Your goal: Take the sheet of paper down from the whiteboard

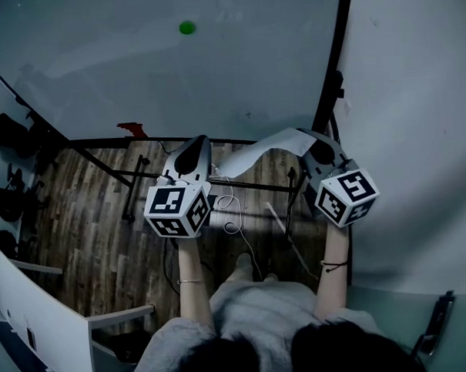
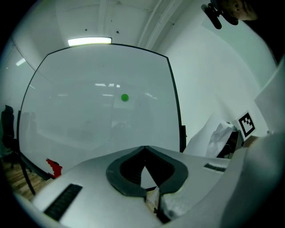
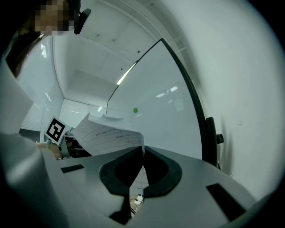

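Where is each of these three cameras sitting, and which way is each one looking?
Head view: on the person's head, looking steeply down at the whiteboard and floor; forearms, left gripper and right gripper show.
Left gripper view: on the left gripper, facing the whiteboard along its shut jaws.
Right gripper view: on the right gripper, looking along jaws shut on the sheet of paper.
Shared: all three see the green dot on the whiteboard.

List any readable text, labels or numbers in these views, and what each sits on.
Nothing is legible.
Sheet of paper: printed lines, too blurred to read.
Left marker cube and right marker cube: black-and-white square patterns only, no letters.
Whiteboard: no writing, only a green dot.
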`<state>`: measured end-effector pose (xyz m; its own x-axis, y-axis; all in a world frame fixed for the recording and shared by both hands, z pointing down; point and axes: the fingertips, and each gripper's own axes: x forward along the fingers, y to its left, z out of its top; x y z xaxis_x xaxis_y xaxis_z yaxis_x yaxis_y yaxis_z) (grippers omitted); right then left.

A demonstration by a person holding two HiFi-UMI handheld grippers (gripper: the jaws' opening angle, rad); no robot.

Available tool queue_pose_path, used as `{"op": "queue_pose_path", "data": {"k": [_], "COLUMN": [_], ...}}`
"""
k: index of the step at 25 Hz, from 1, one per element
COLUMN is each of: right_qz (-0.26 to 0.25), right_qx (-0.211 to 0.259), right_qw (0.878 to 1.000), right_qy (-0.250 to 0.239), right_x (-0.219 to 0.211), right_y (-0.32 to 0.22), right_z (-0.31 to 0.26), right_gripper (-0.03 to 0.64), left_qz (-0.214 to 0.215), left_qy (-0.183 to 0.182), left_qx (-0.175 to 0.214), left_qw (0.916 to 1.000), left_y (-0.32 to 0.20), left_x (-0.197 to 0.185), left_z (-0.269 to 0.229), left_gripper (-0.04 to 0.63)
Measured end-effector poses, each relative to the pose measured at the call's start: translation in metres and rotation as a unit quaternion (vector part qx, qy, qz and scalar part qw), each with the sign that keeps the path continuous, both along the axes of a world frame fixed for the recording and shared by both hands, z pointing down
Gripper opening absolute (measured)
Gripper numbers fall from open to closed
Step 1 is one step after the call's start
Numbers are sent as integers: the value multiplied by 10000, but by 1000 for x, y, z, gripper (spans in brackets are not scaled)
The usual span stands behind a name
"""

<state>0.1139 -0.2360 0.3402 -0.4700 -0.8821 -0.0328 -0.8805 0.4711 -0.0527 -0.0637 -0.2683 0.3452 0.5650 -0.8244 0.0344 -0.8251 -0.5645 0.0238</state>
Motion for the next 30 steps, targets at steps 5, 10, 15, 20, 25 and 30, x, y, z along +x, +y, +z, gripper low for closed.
{"op": "queue_pose_path", "data": {"k": [5,10,15,20,25,30], "right_qz": [-104,-186,-282,-278,-195,-220], "right_qx": [56,102,124,173,125,156], "right_qw": [9999,9997,9995,9995,9997,9996], "right_qy": [54,99,113,40,1,3], "right_x": [-1,0,0,5,8,3], "right_y": [12,22,24,22,19,20], "right_z": [0,1,0,-2,-1,-2], "right_gripper": [2,2,2,2,0,2], "left_qz": [40,5,-61,-106,-134,-134], "left_qy": [19,13,20,-55,-96,-86], "left_qx": [-184,-287,-292,-267,-282,-350], "left_qw": [9998,9996,9996,9996,9995,9993], "left_y": [19,33,38,38,38,38], "left_x": [4,7,7,6,3,1], "left_z": [16,28,29,27,29,33], "left_gripper": [5,5,5,5,5,5]}}
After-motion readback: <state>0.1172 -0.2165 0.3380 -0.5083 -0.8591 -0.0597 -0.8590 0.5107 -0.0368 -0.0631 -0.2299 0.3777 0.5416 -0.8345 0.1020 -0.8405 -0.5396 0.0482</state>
